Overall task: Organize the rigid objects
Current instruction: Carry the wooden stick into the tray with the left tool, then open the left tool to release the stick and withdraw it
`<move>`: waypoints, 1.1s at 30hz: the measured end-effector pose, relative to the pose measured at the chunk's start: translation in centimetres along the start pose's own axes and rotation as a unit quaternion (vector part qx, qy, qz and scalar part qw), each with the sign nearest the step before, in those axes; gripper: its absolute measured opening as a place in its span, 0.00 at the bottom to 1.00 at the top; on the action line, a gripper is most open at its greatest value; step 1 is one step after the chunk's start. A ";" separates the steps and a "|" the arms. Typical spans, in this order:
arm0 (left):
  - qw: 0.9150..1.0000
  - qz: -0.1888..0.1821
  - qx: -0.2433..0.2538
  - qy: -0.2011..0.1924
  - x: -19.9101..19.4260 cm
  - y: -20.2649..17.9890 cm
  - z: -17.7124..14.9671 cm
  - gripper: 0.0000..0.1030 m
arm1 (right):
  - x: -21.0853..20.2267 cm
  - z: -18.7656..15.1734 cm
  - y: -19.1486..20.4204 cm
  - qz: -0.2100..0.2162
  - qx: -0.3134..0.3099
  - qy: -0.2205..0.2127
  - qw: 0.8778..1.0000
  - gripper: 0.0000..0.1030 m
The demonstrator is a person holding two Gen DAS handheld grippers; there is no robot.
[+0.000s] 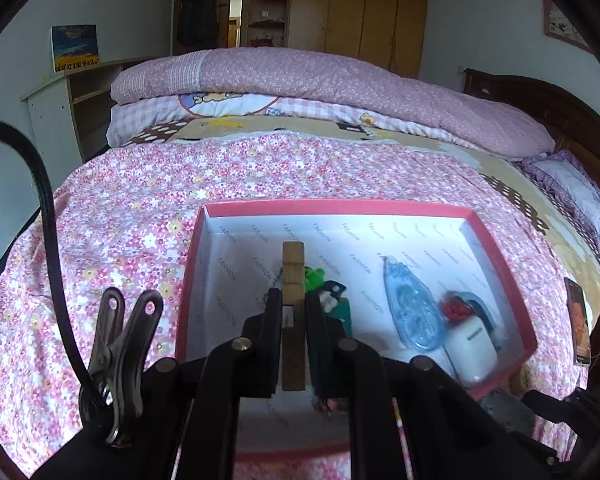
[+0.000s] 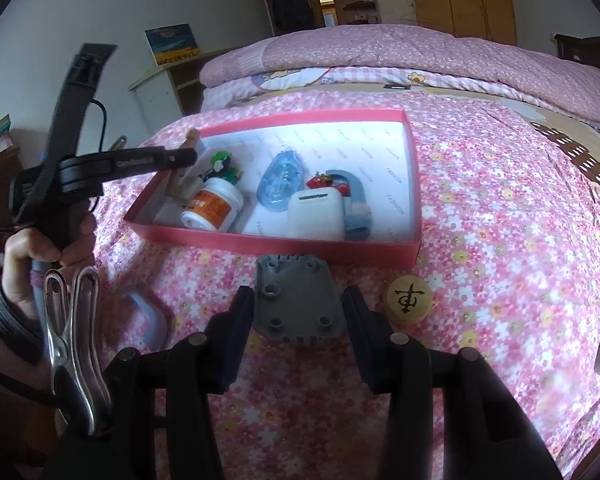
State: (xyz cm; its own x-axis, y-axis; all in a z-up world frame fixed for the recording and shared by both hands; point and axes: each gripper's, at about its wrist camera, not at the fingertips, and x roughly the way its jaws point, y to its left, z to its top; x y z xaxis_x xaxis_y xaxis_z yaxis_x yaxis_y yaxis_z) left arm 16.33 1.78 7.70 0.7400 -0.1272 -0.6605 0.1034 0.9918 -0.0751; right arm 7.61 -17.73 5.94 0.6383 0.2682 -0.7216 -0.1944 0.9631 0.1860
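Left gripper (image 1: 294,300) pinching wooden clothespin (image 1: 293,264) over pink box's (image 2: 268,242) left edge, right half bare, bottle (image 2: 214,208), earbud case (image 2: 318,214) inside, right gripper (image 2: 298,300) spread around grey plate (image 2: 298,300)

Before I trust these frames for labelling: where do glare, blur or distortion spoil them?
Left wrist view: fisheye bends the bed; the wooden clothespin in the left gripper is sharp, the box bottom near the camera blurs. Right wrist view: glare whitens the box's far floor; the grey plate is crisp.
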 end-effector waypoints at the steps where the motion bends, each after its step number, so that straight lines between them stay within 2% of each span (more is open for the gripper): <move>1: 1.000 0.001 0.000 0.003 0.4 0.0 0.0 0.11 | 0.0 0.1 -0.1 0.000 0.001 -0.001 1.000 0.45; 5: 1.000 0.007 -0.004 0.014 1.5 0.1 -0.3 0.15 | -0.1 0.2 -0.2 -0.001 0.002 -0.003 1.000 0.45; 7: 1.000 0.013 -0.004 0.012 1.6 0.2 -0.4 0.34 | 0.0 0.2 -0.3 -0.002 0.004 -0.002 1.000 0.45; 9: 1.000 0.018 -0.005 0.016 1.7 0.3 -0.5 0.44 | 0.1 0.2 -0.4 -0.001 0.005 0.000 1.000 0.45; 23: 0.999 0.014 -0.017 0.030 1.2 0.3 -1.5 0.47 | -0.1 0.5 -0.5 -0.001 0.005 -0.007 1.000 0.45; 33: 0.999 0.012 -0.020 0.027 0.0 0.2 -1.7 0.47 | 2.1 -0.4 -0.4 0.008 0.002 0.041 0.999 0.45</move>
State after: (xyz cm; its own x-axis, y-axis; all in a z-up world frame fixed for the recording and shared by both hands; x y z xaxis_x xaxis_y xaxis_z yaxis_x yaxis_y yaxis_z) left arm 15.26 2.04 6.40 0.7047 -0.1032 -0.7019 0.0579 0.9944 -0.0882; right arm 8.71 -17.58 4.03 0.5722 0.2802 -0.7708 -0.2004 0.9591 0.1999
